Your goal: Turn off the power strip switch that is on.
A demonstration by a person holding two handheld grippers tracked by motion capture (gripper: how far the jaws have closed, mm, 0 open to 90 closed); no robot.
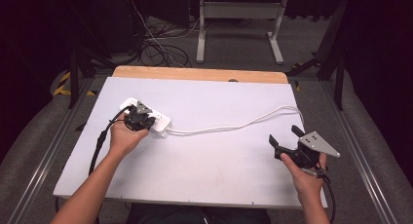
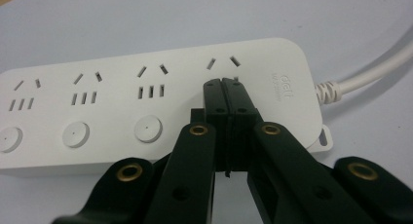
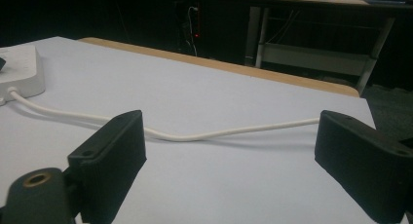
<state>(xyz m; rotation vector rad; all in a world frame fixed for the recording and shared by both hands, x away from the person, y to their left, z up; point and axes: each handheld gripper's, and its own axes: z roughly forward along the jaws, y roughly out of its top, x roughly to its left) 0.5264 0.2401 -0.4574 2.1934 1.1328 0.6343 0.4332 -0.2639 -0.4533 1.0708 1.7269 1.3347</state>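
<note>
A white power strip point(image 1: 163, 123) with several sockets and round buttons lies at the left of the white table top point(image 1: 219, 165). My left gripper point(image 1: 141, 118) sits on top of it, held by a hand. In the left gripper view the jaws of the left gripper point(image 2: 225, 83) are shut together with nothing between them, and their tips rest over the strip point(image 2: 146, 87) at its socket nearest the cable, hiding that socket's button. The strip's white cable point(image 1: 234, 126) runs right across the table. My right gripper point(image 1: 285, 135) is open near the table's right edge, and its jaws point(image 3: 234, 131) frame the cable point(image 3: 195, 135) farther off.
A wooden strip point(image 1: 195, 74) borders the table's far edge. Behind it on the floor are tangled dark cables point(image 1: 160, 48) and a white metal frame point(image 1: 238, 19). Black stands point(image 1: 336, 63) are at the right, beyond the table.
</note>
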